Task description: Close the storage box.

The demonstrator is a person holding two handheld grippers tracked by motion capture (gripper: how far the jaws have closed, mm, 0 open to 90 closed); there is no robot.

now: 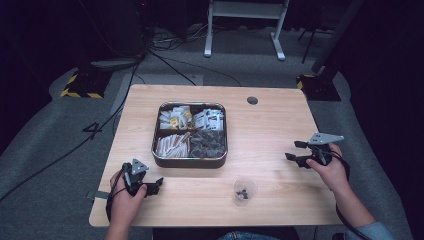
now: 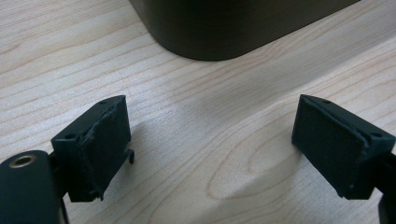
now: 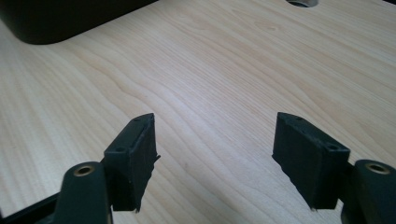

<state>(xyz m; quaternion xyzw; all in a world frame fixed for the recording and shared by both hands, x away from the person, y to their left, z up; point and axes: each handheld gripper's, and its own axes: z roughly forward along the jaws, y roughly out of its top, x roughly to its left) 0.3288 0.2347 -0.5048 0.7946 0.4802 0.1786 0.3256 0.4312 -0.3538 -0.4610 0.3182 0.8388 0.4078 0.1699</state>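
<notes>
The clear plastic cup (image 1: 244,191) stands near the counter's (image 1: 270,125) front edge, at about 6 o'clock from the counter's middle, with a few small dark pieces (image 1: 242,192) lying in its bottom. At 9 o'clock from the cup, well apart from it, the left tongs (image 1: 156,186) rest low over the wood in the left hand (image 1: 125,200), jaws pointing toward the cup; in the left gripper view they stand wide with only bare wood grain between them. At 2 o'clock from the cup the right tongs (image 1: 294,151) hang in the right hand (image 1: 331,170), jaws pointing to 9 o'clock; in the right gripper view (image 3: 215,158) they are wide apart and hold nothing. At 11 o'clock from the cup sits the metal tray (image 1: 190,162) with four compartments: white sachets at the back, pale stick packets at front left, dark pieces at front right. A round cable hole (image 1: 252,100) lies at 1 o'clock from the tray
</notes>
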